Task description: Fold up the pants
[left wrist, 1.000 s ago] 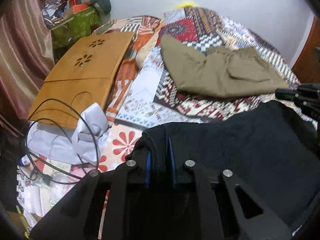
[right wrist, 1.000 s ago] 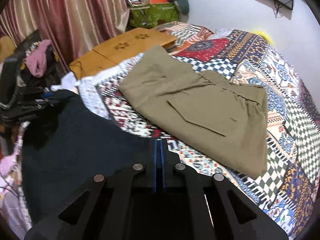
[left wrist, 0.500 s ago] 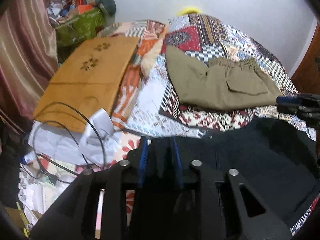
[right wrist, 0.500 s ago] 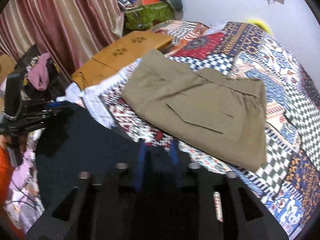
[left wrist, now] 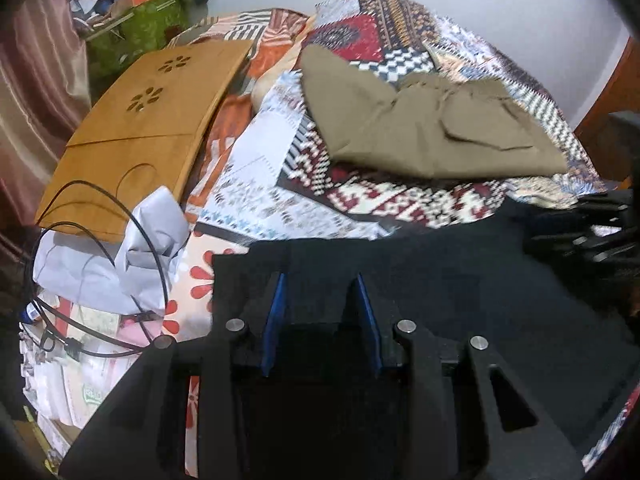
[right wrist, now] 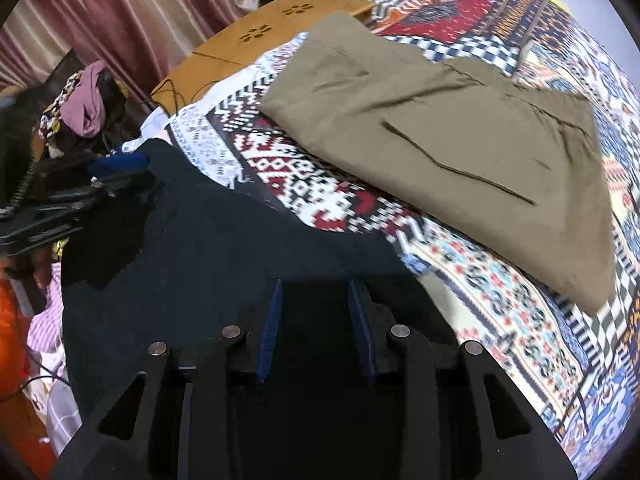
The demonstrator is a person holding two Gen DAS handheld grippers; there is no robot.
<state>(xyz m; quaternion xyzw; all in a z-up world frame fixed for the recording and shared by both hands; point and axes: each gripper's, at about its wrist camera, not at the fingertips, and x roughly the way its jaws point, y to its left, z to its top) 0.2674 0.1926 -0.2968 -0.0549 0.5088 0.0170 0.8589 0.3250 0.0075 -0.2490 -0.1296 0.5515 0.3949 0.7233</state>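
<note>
A: Patchwork bedspread (left wrist: 400, 196), red, white and blue, is recorded over the bed; olive trousers (right wrist: 448, 132) are laid folded on it.

B: Black pants (left wrist: 460, 292) are listed at the near edge of the bed, spread flat beneath both claws.

A: Left claw (left wrist: 320, 280): its jaws are opening, black cloth seen between the blue pads (left wrist: 276, 312), not pinched. Right claw (right wrist: 314, 288): parted narrowly over the same cloth, nothing gripped.

B: Wooden lap tray (left wrist: 148, 120) is noted beside the bedspread; striped maroon curtain (right wrist: 140, 4) and pale wall (left wrist: 500, 4) behind.
</note>
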